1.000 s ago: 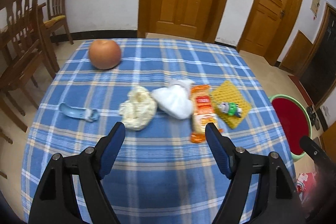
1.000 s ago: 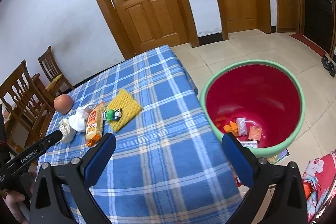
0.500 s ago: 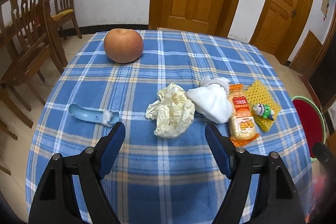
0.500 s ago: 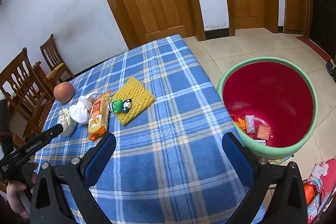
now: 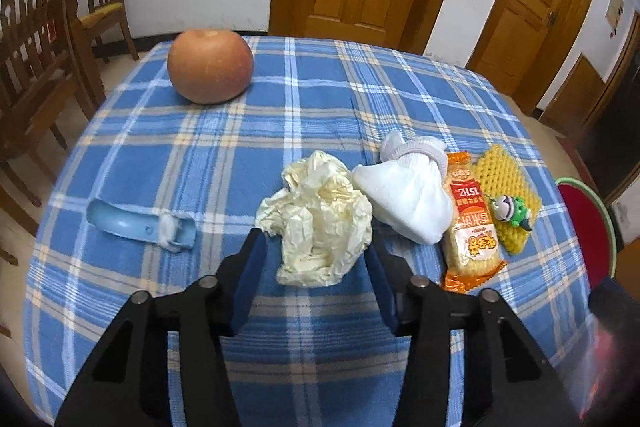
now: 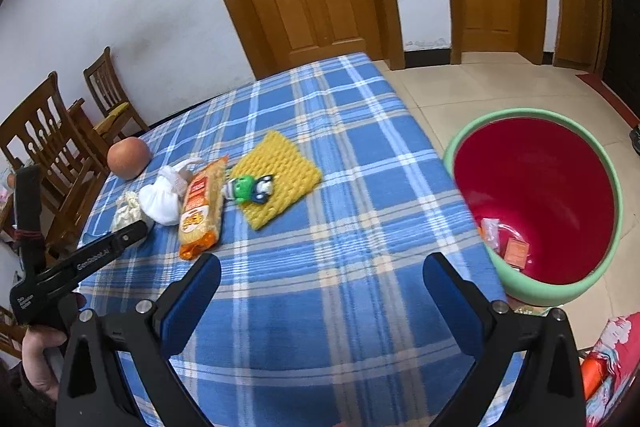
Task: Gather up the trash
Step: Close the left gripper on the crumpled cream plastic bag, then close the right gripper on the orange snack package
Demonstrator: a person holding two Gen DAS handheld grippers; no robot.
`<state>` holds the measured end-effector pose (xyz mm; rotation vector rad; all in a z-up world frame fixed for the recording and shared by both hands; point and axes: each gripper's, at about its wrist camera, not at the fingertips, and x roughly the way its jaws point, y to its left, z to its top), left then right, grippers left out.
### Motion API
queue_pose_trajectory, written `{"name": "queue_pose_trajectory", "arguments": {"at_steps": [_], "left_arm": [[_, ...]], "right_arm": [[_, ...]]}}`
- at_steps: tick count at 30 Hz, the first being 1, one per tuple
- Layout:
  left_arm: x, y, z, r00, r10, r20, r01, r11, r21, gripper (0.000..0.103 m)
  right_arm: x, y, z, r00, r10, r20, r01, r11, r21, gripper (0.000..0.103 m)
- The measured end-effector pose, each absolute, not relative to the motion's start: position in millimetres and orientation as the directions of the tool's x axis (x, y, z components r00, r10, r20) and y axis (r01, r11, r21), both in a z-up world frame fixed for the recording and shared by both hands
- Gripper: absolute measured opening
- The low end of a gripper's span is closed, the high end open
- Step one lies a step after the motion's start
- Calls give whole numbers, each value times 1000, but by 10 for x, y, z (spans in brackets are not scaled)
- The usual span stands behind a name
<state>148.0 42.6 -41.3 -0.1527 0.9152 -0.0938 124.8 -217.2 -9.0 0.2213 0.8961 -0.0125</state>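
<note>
A crumpled cream paper wad (image 5: 320, 223) lies on the blue checked tablecloth (image 5: 312, 99). My left gripper (image 5: 314, 243) is low over it, its jaws closing with the wad between them; the fingertips (image 5: 256, 239) just reach its sides and the wad does not look squeezed. To its right lie a white cloth bundle (image 5: 408, 195), an orange snack packet (image 5: 472, 227), and a yellow foam net (image 5: 504, 179) with a green toy (image 5: 512, 207) on it. My right gripper (image 6: 320, 291) is open and empty over the table's near right part. A red bin with a green rim (image 6: 520, 113) stands on the floor beside the table.
A large orange-brown fruit (image 5: 210, 67) sits at the far left of the table, and a pale blue plastic piece (image 5: 140, 223) lies at the left. Wooden chairs (image 5: 36, 67) stand left of the table. A hand (image 6: 40, 355) holds the left gripper. Wrappers lie in the bin.
My left gripper has moved forward and down onto the cream paper wad, and its jaws have narrowed around it. The right gripper has shifted towards the table, so the bin sits further right.
</note>
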Motion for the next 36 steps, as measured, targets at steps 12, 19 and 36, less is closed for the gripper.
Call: {"name": "queue_pose_trajectory", "arguments": {"at_steps": [12,19,36], "left_arm": [[1254,502,-262,655,-192,-731,34,974,-225,30],[1163,612,-157,690,-191,-699,32,972,-234,30],[1132,643,-217,691,-283,-665,104,950,-296,30]], "right_arm": [[1397,-1791,-172,599,189,-778,0,972,236,89],[1553,-1562,-244,575,237,-783,-25,962,272,78],[1845,-1215,-439,544,165,-823,15,978,206,60]]}}
